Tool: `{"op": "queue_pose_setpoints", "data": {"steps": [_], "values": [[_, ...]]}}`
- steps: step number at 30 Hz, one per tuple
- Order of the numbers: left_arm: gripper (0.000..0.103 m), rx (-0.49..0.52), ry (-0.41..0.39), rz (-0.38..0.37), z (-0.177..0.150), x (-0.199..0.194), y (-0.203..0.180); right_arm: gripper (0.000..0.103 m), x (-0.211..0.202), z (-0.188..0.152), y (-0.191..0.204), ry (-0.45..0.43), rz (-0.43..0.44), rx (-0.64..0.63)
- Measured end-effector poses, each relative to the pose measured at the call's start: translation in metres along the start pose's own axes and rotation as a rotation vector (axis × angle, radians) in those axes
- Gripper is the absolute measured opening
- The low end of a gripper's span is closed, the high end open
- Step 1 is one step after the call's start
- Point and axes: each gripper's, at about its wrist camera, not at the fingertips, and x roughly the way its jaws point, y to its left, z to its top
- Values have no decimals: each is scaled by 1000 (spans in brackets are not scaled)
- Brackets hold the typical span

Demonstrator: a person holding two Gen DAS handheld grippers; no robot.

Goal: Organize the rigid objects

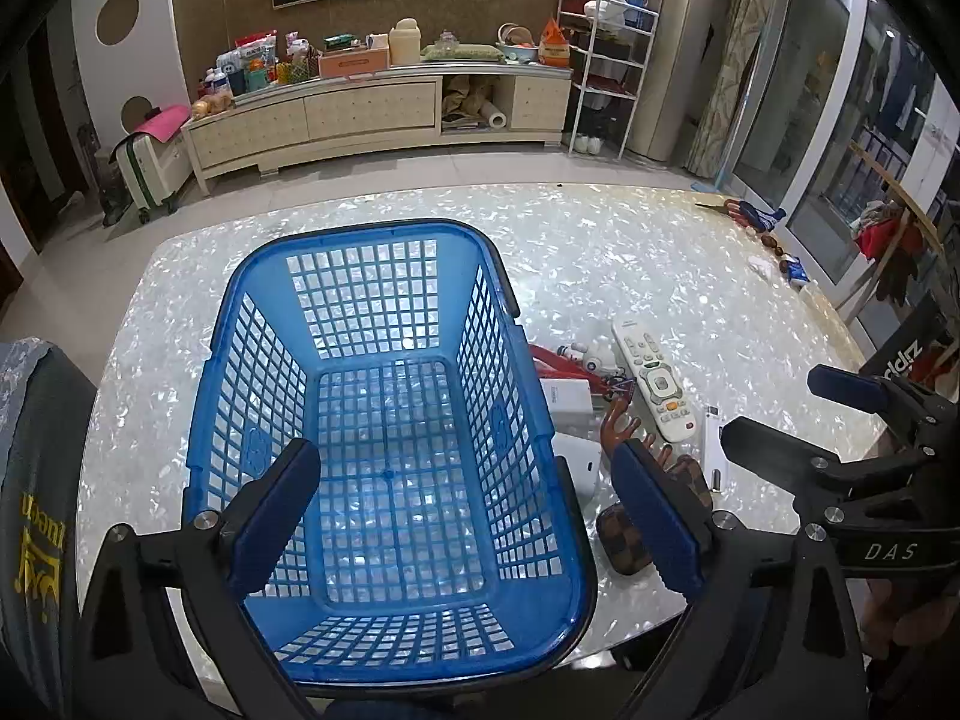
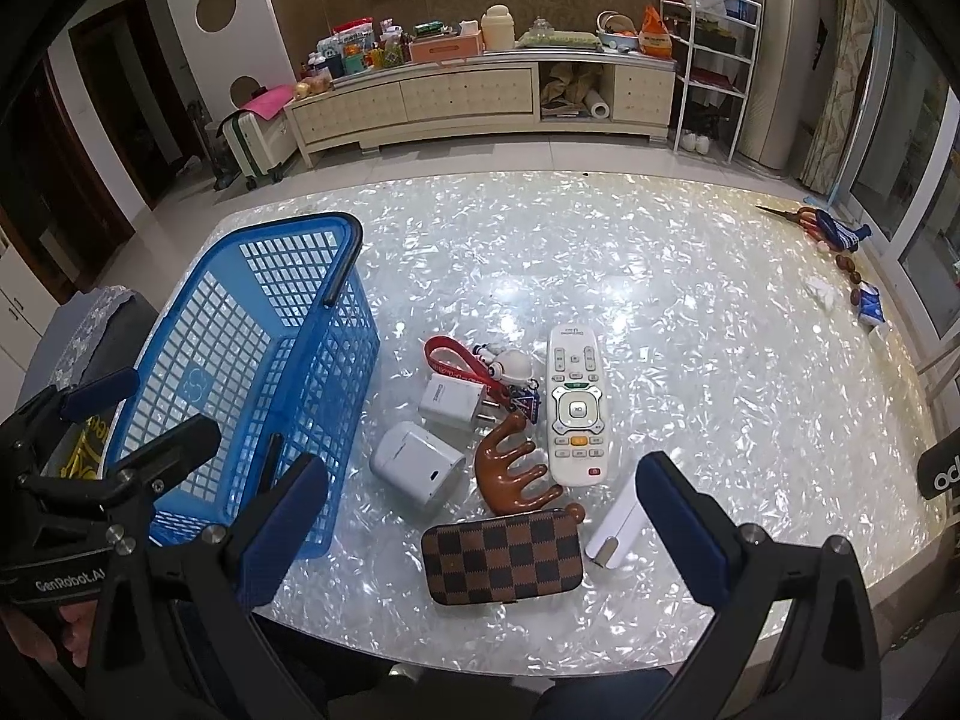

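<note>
Where the shimmering white table (image 2: 600, 276) fills both views, a blue lattice basket (image 1: 384, 420) at its left side, empty and upright, black handles folded down along the rim. Just right of the basket, a loose cluster of small things: white remote control (image 2: 575, 405) lying face up, checkered brown case (image 2: 503, 555) nearest the table's front edge, rounded white device (image 2: 418, 473) beside the basket wall, brown hand-shaped wooden massager (image 2: 510, 474) between that device and the remote, white charger plug (image 2: 449, 399) behind it, small white stick-like gadget (image 2: 615, 525) just right of the case, and a red strap keychain with a little white figure (image 2: 480, 360) farthest back. Above the basket, left gripper (image 1: 465, 516) with blue-padded fingers spread wide, nothing between them. Above the cluster's front (hovering, touching nothing), right gripper (image 2: 480, 516), fingers likewise wide apart and holding nothing.
</note>
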Motion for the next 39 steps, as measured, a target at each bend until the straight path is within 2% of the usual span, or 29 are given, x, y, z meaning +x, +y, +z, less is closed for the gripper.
{"op": "queue_pose_setpoints", "data": {"steps": [27, 39], "values": [[99, -31, 35, 6, 2, 0, 9, 103, -3, -1, -5, -8, 3, 26], [99, -30, 52, 11, 4, -6, 21, 103, 2, -9, -16, 17, 9, 51]]}}
